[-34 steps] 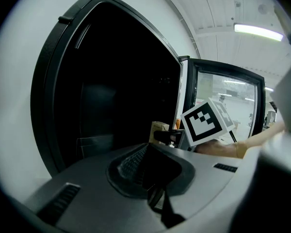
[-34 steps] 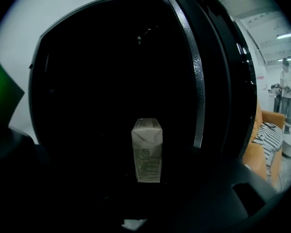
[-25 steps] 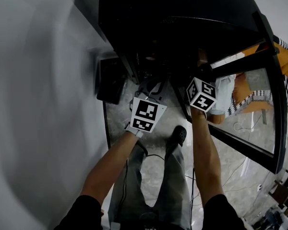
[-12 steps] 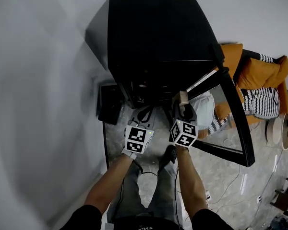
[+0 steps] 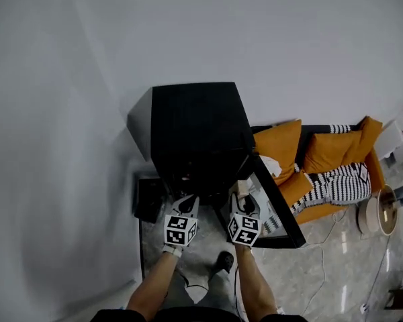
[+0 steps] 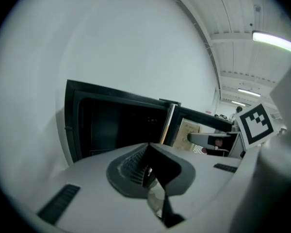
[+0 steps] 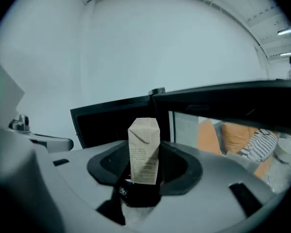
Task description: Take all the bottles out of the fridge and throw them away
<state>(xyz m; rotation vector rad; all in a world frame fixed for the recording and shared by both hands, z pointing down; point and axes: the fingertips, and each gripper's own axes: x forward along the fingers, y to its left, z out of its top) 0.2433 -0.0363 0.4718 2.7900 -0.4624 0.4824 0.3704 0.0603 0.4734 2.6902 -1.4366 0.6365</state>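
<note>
- Wall (image 5: pixel 54 113) on the far left was just plain white, nothing fancy, with grey stone-look floor (image 5: pixel 208 247) below the person's arms.
- Left tongs (image 5: pixel 190 201) were held out in front of the fridge, jaws pressed flat together.
- Fridge (image 5: pixel 195 126) was a small black box against the wall. It was dark inside, so I honestly couldn't tell what was on the shelves.
- Right tongs (image 5: pixel 242 194) sat just beside the left ones and were clamped on a tan paper carton (image 7: pixel 144 149). The right gripper view showed the carton standing upright between the pads, gabled top up, with small print on its face that was too tiny to read. So the carton was outside the fridge, up in front of its open front.
- Fridge door (image 5: pixel 277 210) was swung open to the right, with its glass panel facing the room.
- Sofa (image 5: pixel 322 154) with orange cushions and a black-and-white striped cushion (image 5: pixel 339 185) sat past the door on the right.
</note>
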